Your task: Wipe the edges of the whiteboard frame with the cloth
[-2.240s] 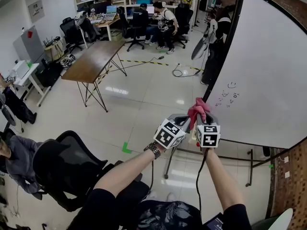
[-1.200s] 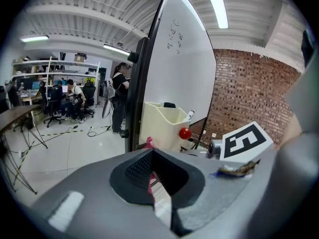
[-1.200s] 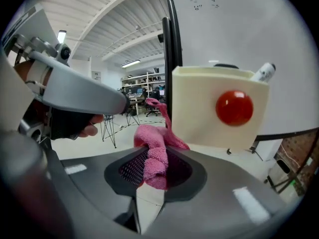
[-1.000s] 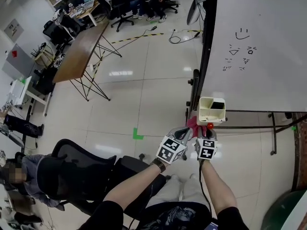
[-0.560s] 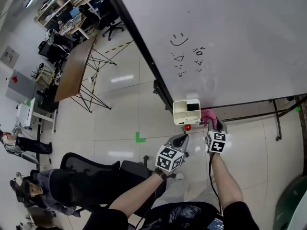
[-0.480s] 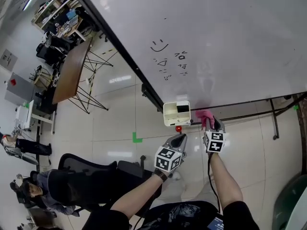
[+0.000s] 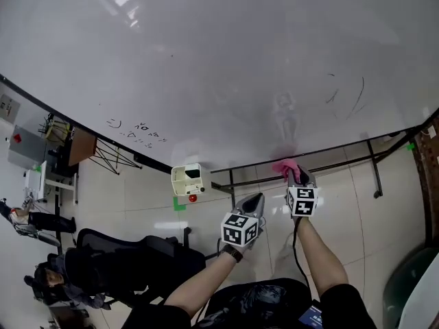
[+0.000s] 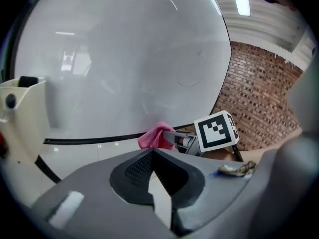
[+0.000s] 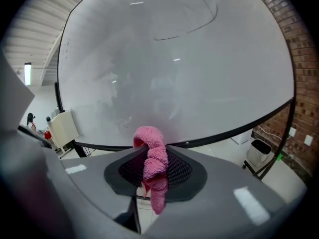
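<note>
Floor tiles (image 7: 384, 204) gleam under a big whiteboard (image 7: 226, 67) that fills most of the scene, with a brick wall (image 8: 259, 103) off to one side. A white box (image 7: 188, 180) with a red knob hangs by the board's lower left. The person's right gripper (image 7: 295, 177) is clamped tight on a pink cloth (image 7: 285, 166). The cloth's bunched top meets the black frame (image 7: 343, 147) along the board's bottom edge. From the right gripper view the cloth (image 9: 152, 158) is pinched between the dark ridged pads, a tail hanging below them. The left gripper (image 7: 256, 201) is held just beside it, short of the frame, with its jaws pressed together on nothing. A black office chair (image 7: 116, 259) stands behind to the left.
</note>
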Tool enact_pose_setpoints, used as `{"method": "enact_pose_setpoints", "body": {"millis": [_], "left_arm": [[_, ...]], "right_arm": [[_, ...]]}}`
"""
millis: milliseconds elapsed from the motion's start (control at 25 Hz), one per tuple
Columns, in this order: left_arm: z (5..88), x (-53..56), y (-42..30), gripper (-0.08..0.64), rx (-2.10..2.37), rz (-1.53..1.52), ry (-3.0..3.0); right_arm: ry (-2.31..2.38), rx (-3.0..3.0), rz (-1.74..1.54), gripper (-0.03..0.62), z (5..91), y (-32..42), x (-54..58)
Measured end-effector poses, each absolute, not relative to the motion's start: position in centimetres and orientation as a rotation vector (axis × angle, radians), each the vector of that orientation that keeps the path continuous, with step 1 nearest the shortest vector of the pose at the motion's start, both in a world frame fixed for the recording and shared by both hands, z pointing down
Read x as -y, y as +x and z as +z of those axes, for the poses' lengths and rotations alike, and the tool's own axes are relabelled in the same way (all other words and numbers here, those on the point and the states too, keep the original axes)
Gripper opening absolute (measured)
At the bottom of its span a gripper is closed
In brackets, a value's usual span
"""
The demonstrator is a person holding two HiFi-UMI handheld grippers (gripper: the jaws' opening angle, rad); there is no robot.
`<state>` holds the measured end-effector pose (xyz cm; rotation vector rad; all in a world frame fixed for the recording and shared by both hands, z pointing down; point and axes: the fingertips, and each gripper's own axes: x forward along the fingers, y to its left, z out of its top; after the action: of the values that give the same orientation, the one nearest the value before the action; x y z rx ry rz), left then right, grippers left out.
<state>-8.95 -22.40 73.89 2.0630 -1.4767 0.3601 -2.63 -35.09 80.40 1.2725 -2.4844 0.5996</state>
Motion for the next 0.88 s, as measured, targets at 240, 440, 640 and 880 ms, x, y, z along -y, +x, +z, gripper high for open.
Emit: {"method": "enact_pose_setpoints", "body": {"millis": [240, 440, 640, 880], "left_arm": [[74.0, 27.9, -0.2, 0.003, 1.399, 0.433, 2.135], [73.4, 31.6, 6.2, 0.003, 1.329, 0.457, 2.188], [73.5, 34.5, 11.2, 0.003, 1.267, 0.468, 2.222], [74.5, 39.1, 17.7, 0.003, 1.204, 0.508, 2.255]], "right_arm": [[1.325, 2.475, 0.596, 0.081, 79.1, 5.8, 39.2], [1.415, 2.416, 0.606, 0.081, 78.7, 13.5, 42.1], [1.452, 2.370, 0.642, 0.081, 79.4, 19.0, 44.9], [1.376, 2.376, 0.617, 0.083, 80.1, 22.9, 48.6]]}}
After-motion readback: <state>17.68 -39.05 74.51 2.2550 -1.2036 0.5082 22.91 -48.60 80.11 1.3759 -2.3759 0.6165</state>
